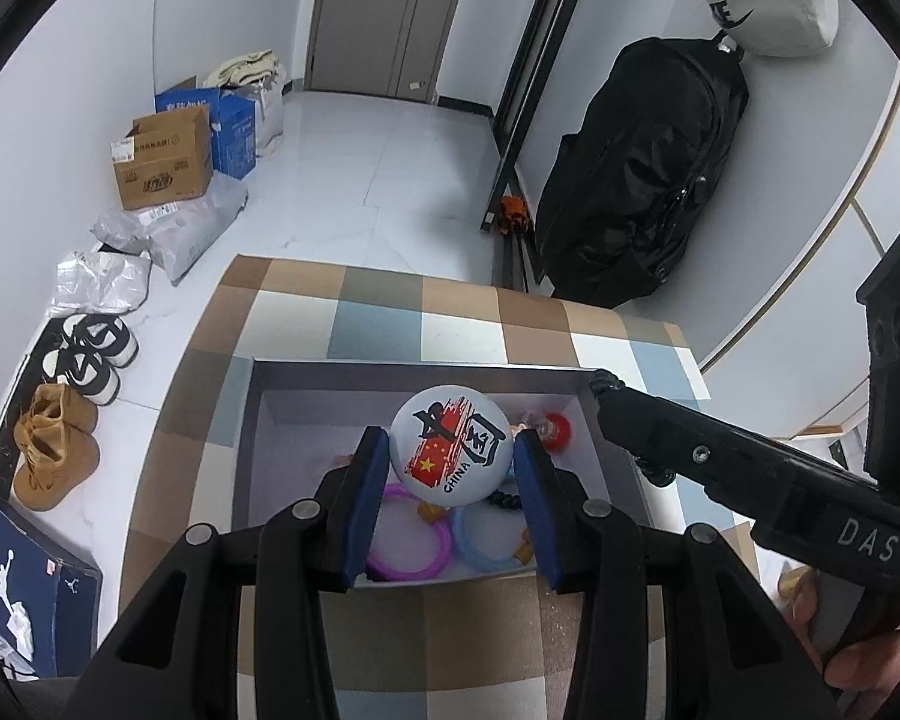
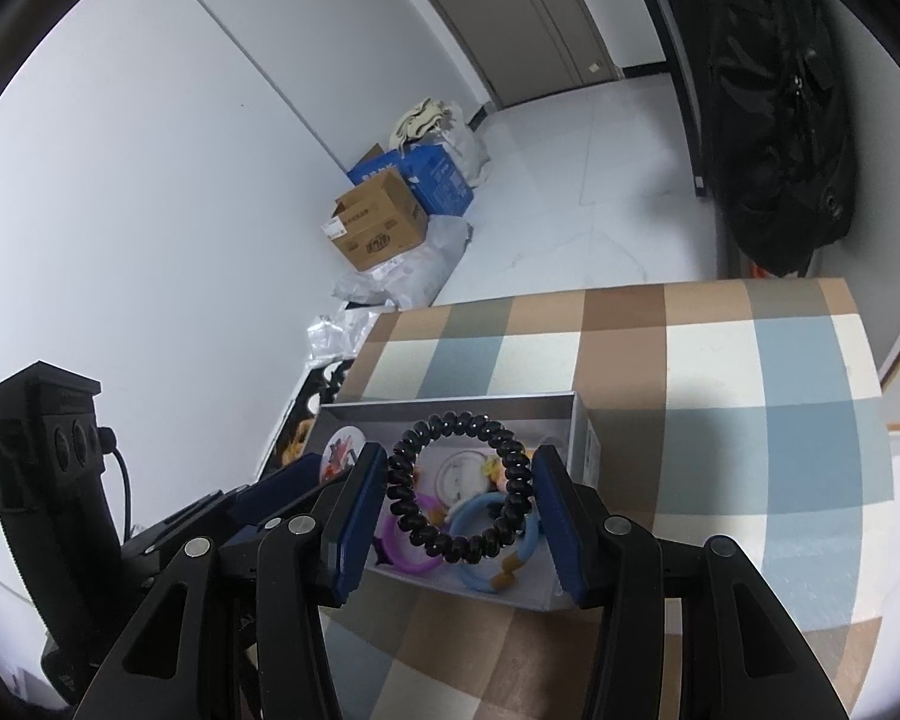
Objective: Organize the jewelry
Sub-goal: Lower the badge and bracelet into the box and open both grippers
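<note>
Now the left gripper (image 1: pixel 450 468) clamps a round badge (image 1: pixel 450 445), the right gripper (image 2: pixel 459 495) grips a black spiral hair tie (image 2: pixel 403 483), both over the grey box (image 1: pixel 414 369).

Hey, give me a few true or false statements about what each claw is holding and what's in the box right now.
1. The left claw grips a round white badge. True.
2. The right claw holds a purple ring. False: it holds a black spiral hair tie.
3. A purple ring and a blue ring lie inside the grey box. True.
4. The box sits on bare floor. False: it rests on a checked cloth.
</note>
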Tool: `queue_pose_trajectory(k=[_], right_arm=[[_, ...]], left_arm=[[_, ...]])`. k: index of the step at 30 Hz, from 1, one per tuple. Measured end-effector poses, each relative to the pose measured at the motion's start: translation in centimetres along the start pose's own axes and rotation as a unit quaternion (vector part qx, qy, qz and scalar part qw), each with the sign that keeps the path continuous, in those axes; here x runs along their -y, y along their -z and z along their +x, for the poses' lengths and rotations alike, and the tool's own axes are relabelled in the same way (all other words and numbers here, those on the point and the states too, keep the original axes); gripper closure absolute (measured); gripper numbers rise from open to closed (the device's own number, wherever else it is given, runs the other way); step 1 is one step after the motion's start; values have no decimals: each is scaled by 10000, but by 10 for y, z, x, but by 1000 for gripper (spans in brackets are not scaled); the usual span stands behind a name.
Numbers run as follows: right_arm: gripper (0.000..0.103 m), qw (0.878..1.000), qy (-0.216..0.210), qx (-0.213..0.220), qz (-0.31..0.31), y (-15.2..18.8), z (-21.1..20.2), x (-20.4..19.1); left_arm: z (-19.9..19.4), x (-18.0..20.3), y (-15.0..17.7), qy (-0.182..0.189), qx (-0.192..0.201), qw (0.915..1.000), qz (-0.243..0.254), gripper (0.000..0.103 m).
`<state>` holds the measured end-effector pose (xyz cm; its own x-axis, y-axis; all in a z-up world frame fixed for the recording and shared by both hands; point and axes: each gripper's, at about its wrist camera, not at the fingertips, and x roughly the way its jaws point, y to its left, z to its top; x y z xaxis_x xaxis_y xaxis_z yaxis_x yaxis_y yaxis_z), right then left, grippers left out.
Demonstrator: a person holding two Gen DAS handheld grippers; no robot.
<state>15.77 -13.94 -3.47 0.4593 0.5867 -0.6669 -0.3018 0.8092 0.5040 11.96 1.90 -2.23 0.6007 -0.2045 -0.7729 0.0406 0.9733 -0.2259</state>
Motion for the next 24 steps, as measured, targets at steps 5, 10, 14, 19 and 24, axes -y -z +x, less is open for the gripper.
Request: queue_pose_trajectory(k=[5,10,14,19,24], right_arm=[[54,9999,3,-71,95,-3,7,5],[53,9998,-17,-129,124,-6,11,8],[53,9996,-33,-167,232,-5,13,12],[53,9995,-23,-166,262,-6,14,13],[50,9996,31,-145,243,-6,16,11]], left_arm=[[8,-6,-3,56,-114,9998,-174,66],[16,-9,-4,138,-269,9990,-341,66],[17,-1,-3,38,-297,9994,-164,66],[17,4,-2,37,-297,9996,-12,66],[19,-3,-5,33,-333,9993,-182,65]])
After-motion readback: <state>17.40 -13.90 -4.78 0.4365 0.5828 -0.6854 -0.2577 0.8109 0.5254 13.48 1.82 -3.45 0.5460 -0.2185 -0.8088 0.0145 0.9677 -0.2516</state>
